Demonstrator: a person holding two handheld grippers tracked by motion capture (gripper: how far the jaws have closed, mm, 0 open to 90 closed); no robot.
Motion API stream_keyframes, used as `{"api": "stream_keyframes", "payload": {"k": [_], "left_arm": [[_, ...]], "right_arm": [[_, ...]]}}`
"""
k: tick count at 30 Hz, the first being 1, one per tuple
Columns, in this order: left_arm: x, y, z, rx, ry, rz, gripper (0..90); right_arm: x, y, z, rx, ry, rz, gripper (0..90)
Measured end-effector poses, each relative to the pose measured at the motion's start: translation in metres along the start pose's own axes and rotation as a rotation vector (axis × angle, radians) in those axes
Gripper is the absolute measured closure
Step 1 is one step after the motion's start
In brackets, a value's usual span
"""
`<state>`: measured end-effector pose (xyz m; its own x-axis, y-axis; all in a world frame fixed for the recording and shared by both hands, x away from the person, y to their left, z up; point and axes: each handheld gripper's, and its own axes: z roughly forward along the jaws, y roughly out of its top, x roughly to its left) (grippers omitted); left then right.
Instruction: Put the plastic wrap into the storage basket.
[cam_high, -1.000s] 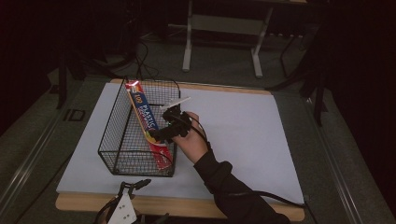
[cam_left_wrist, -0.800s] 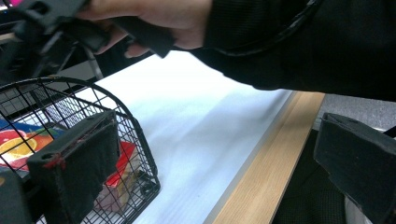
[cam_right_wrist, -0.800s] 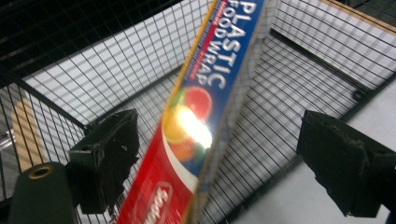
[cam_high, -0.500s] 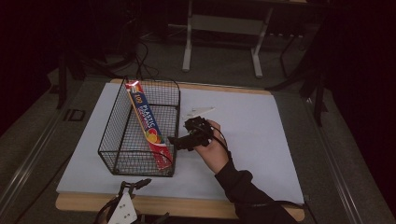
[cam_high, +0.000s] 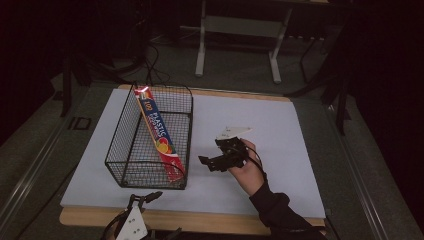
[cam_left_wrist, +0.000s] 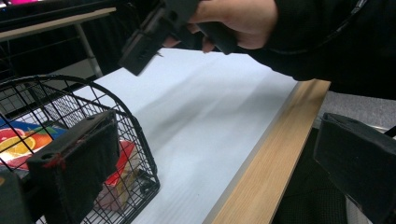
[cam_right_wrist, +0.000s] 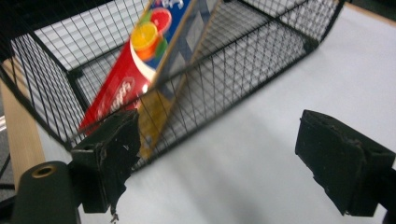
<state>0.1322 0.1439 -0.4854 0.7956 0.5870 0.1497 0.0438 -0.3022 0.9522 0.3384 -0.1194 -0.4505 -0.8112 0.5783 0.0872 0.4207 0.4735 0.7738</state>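
Observation:
A black wire basket (cam_high: 131, 150) stands on the left half of the white table top. A long blue and red box of plastic wrap (cam_high: 159, 137) leans inside it, its top end against the far rim. My right gripper (cam_high: 206, 164) is held in a hand just right of the basket and points at it, low over the table. Its jaws are open and bare in the right gripper view (cam_right_wrist: 229, 158), with the basket (cam_right_wrist: 261, 60) and box (cam_right_wrist: 135, 70) close ahead. My left gripper (cam_high: 165, 214) sits at the table's front edge, open (cam_left_wrist: 217, 172) with nothing between its jaws.
A white sheet (cam_high: 290, 125) covers the wooden table, and the wood shows along the front edge (cam_high: 215, 220). The sheet's right half is bare. A grey metal frame (cam_high: 235, 30) stands on the floor behind the table. A dark sleeve (cam_high: 280, 215) crosses the front edge.
My right gripper has drawn away from the basket's right wall, moving right and toward the table's front, slightly lower. The box stays leaning in the basket. The left gripper has not moved.

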Motion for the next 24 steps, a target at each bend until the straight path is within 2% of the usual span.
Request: {"api": "stream_keyframes", "payload": {"k": [2,5,10,18,19,24], "left_arm": [[0.000,0.000,0.000,0.001,0.000,-0.001,1.0],[0.000,0.000,0.000,0.001,0.001,0.001,1.0],[0.000,0.000,0.000,-0.001,0.001,0.002,1.0],[0.000,0.000,0.000,0.000,-0.002,0.004,1.0],[0.000,0.000,0.000,0.000,-0.002,0.005,1.0],[0.000,0.000,0.001,0.003,-0.004,0.006,1.0]], "right_arm": [[-0.003,-0.010,-0.004,0.004,0.001,0.010,14.0],[-0.005,-0.016,-0.007,0.009,0.002,0.008,14.0],[-0.009,-0.034,-0.016,0.013,-0.022,-0.009,14.0],[-0.014,-0.048,-0.025,0.007,-0.032,-0.006,13.7],[-0.015,-0.055,-0.030,0.007,-0.040,-0.016,13.7],[-0.014,-0.065,-0.036,0.011,-0.048,-0.025,13.7]]}}
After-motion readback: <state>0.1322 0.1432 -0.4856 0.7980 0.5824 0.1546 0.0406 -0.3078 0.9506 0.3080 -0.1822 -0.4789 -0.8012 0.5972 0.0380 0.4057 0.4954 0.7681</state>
